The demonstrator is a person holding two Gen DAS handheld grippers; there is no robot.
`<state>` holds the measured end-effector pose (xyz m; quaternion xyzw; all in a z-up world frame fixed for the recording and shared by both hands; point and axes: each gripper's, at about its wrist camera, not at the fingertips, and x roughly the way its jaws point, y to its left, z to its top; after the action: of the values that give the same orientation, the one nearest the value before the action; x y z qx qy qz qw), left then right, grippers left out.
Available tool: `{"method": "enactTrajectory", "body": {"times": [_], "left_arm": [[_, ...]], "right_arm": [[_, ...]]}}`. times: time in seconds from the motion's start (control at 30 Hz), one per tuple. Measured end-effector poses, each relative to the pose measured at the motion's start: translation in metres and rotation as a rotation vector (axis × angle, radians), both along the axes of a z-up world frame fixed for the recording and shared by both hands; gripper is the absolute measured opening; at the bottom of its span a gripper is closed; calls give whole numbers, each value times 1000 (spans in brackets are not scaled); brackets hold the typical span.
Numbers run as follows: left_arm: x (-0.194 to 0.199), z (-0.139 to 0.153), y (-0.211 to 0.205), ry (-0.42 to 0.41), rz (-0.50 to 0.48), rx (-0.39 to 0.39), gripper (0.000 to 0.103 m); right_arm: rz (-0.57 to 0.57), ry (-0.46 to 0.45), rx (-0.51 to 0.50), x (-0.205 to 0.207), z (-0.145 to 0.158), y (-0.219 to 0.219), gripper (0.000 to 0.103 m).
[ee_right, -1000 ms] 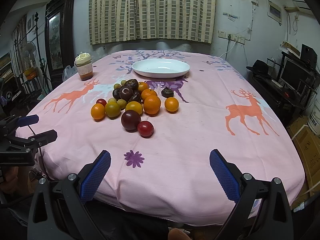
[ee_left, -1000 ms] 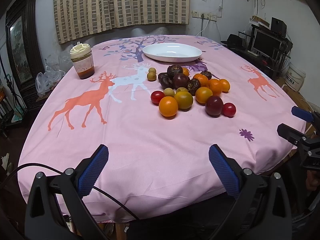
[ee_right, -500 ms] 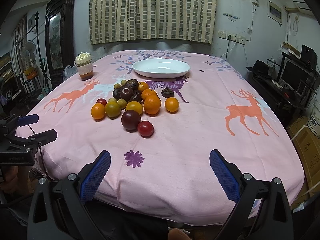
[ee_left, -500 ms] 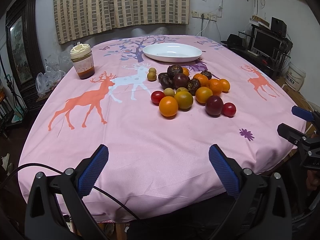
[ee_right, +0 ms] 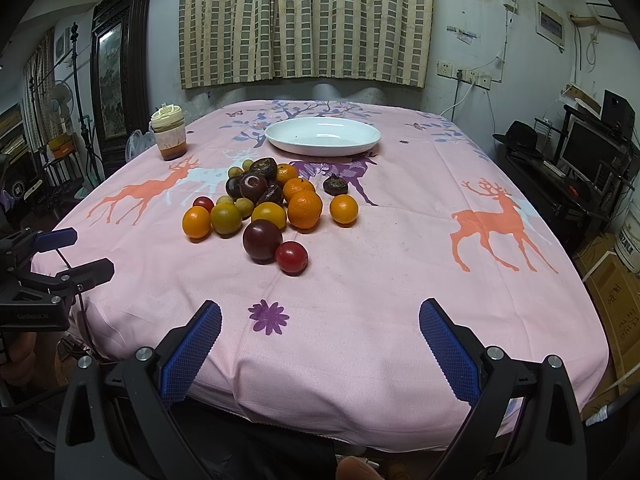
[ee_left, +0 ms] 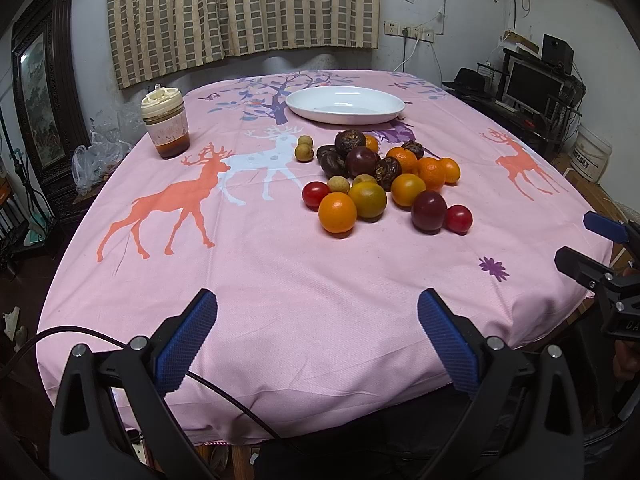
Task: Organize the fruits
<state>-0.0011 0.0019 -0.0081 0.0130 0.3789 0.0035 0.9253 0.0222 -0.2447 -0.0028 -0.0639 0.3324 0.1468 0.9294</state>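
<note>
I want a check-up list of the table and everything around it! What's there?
Surface: pink deer tablecloth covers the table.
Job's things: fruit pile mid-table, none on the white plate behind it.
Clutter: lidded jar, far left.
Grippers: left gripper and right gripper both open, holding nothing, at the near edge.
Cables: black cable over the cloth edge below the left gripper.
Surroundings: checked curtain, monitor, framed picture.
</note>
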Motion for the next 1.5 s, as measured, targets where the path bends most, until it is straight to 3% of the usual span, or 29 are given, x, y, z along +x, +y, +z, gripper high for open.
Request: {"method": "enactTrajectory", "body": {"times": [1.13,1.43,1.5], "left_arm": [[2,-8,4,16,7,4,98],[19,-19,16,30,0,-16,98],[22,-21,20,26,-5,-24,98]], "right_arm": [[12,18,8,4,-6,0,99],[37,74,50,34,-23,2,99],[41,103,49,51,-31,7,92]]}}
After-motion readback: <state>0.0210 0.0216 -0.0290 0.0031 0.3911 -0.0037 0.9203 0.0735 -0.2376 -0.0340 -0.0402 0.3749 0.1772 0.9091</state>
